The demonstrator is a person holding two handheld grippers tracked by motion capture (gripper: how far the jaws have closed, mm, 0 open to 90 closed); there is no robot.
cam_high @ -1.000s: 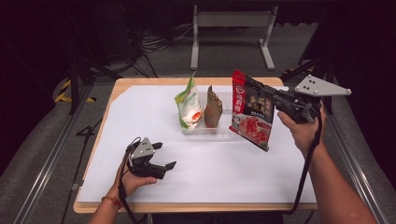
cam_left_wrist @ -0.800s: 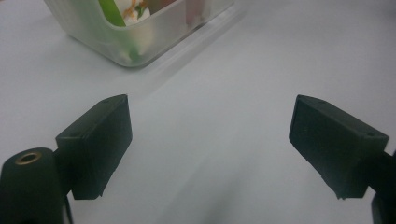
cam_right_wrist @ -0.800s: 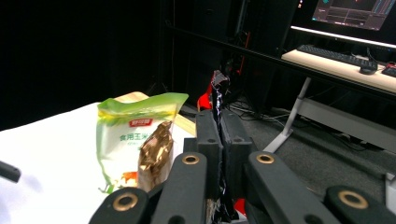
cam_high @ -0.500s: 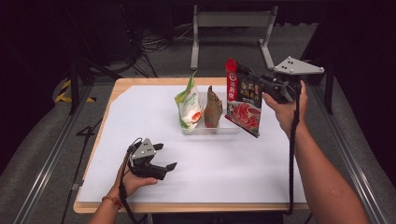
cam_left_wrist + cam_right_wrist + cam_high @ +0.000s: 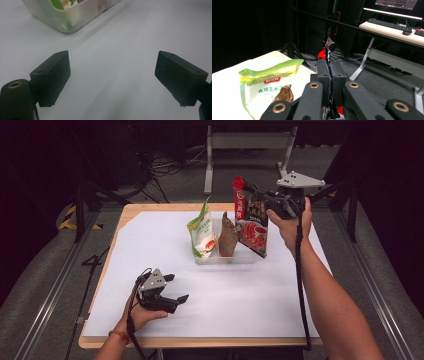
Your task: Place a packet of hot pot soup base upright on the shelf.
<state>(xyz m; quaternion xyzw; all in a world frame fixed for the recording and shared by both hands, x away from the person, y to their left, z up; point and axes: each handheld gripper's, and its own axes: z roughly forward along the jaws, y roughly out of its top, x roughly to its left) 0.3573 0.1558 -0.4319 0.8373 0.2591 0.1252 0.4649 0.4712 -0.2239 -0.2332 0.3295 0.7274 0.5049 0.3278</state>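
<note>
A clear plastic bin [image 5: 225,259] stands mid-table with a green-and-white pouch [image 5: 202,232] and a brown pouch [image 5: 227,237] upright in it. My right gripper [image 5: 256,195] is shut on the top edge of a red-and-black pouch [image 5: 252,227], which hangs with its lower end at the bin's right end beside the brown pouch. In the right gripper view the jaws [image 5: 329,67] pinch the red pouch [image 5: 327,47], with the green pouch [image 5: 265,85] and brown pouch [image 5: 283,93] below left. My left gripper [image 5: 177,287] rests open on the white sheet at the front left, nothing between its jaws [image 5: 112,75], with the bin [image 5: 62,20] ahead.
The white sheet [image 5: 150,240] covers a wooden table [image 5: 200,342]. A metal stand [image 5: 245,142] is behind the table, and rails [image 5: 60,280] run along both sides. A desk with a keyboard [image 5: 387,23] lies far off in the right gripper view.
My right gripper has carried the red-and-black pouch leftward from the table's right side to the bin's right end. The left gripper has stayed put.
</note>
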